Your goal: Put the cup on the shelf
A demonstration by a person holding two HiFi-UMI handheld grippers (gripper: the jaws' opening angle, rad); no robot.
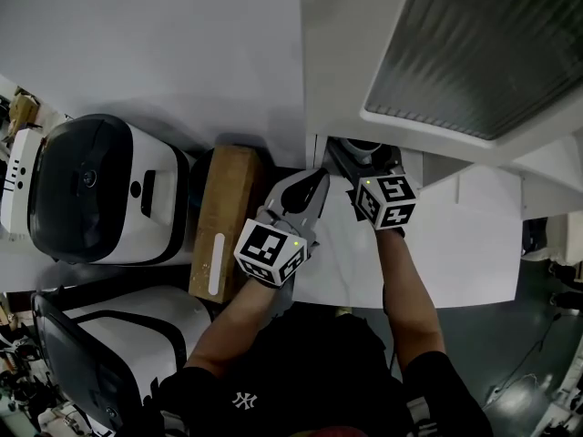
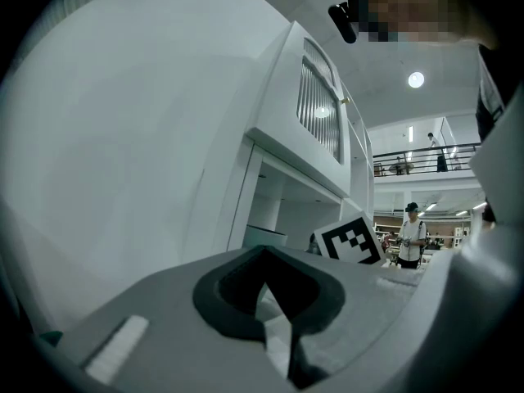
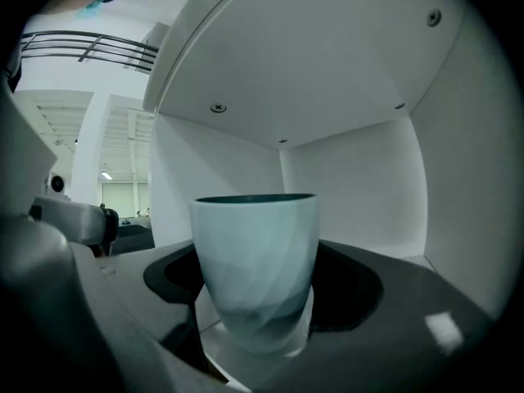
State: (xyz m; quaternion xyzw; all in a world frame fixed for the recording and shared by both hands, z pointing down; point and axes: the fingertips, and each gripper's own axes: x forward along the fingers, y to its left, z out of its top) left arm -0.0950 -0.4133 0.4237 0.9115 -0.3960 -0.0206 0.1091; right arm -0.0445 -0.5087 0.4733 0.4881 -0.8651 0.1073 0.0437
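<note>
Since the cup [image 3: 255, 260] is upright, pinched by the right gripper [image 3: 262, 305] inside the shelf [image 3: 360, 178], release looks next (left gripper [image 2: 278, 334], pressed together and empty, hangs aside).

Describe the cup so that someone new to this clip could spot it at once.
Find the white shelf unit at the head view's right; the right gripper reaches into its open compartment. The cup stands upright between that gripper's jaws: pale blue-green, handleless, dark inside, the only coloured thing among bare white walls.
</note>
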